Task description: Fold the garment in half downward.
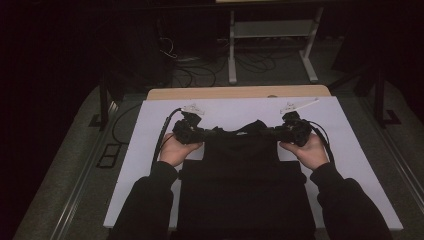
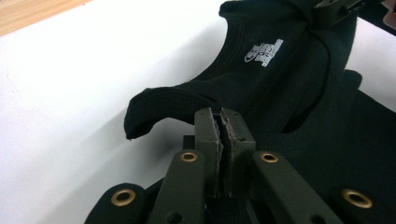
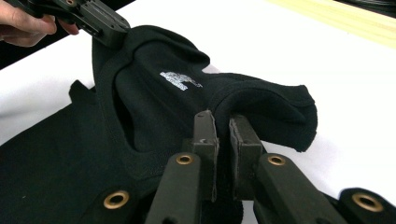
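A black garment (image 1: pixel 240 180) lies on a white board (image 1: pixel 145 165), its near part folded flat and its top edge raised off the board. My left gripper (image 1: pixel 212 134) is shut on the top edge's left end, where its pads pinch the black cloth (image 2: pixel 177 100). My right gripper (image 1: pixel 272 134) is shut on the right end, pinching the cloth (image 3: pixel 275 107) in the same way. Between the two grips the neck opening hangs, with a small white printed label (image 2: pixel 264 51) (image 3: pixel 180 80) inside it. Each gripper view has the other gripper (image 2: pixel 334 9) (image 3: pixel 93 18) farther off on the same edge.
The white board lies on a wooden table (image 1: pixel 235 92) whose far edge is bare. Beyond it stand a white metal frame (image 1: pixel 272 30) and loose cables (image 1: pixel 200 72) on a dark floor. White board is bare on both sides of the garment.
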`<act>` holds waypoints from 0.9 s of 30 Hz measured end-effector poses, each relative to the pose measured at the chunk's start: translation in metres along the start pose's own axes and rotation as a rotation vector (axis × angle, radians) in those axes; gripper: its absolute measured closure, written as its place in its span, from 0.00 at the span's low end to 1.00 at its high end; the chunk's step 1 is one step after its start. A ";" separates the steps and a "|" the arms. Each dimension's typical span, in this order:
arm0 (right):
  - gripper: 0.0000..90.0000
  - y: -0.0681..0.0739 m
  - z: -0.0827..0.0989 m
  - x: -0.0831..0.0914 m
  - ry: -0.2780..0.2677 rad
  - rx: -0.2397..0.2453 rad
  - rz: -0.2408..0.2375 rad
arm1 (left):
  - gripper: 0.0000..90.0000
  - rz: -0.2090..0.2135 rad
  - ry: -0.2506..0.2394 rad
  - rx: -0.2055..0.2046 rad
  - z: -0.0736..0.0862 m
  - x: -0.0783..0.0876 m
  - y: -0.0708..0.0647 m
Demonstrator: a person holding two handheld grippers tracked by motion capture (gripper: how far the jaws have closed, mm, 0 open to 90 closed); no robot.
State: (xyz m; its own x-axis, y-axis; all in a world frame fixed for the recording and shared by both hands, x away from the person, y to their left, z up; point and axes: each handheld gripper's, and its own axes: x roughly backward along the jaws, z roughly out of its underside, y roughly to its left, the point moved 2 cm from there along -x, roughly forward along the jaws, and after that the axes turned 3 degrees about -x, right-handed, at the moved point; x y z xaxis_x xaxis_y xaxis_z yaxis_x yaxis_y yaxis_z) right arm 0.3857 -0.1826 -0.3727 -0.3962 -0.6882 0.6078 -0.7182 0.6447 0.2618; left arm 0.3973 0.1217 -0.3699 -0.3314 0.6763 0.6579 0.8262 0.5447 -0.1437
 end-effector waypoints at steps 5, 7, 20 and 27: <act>0.91 0.006 0.004 0.008 -0.004 0.008 -0.005 | 0.95 0.007 0.000 -0.011 0.000 0.009 -0.007; 0.91 0.010 0.006 0.012 -0.003 0.013 -0.007 | 0.95 0.011 -0.001 -0.013 0.002 0.010 -0.011; 0.91 0.032 0.034 0.017 -0.026 0.016 -0.051 | 0.95 0.053 -0.001 -0.001 0.035 0.016 -0.028; 0.91 0.039 0.045 0.015 -0.010 0.018 -0.051 | 0.95 0.074 -0.042 0.011 0.049 0.019 -0.035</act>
State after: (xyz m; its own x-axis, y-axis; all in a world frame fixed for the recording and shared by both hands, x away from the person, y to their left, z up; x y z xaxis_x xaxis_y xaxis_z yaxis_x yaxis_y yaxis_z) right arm 0.3261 -0.1832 -0.3870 -0.3644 -0.7234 0.5864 -0.7478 0.6026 0.2786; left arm 0.3399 0.1399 -0.3892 -0.2887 0.7352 0.6133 0.8442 0.4976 -0.1992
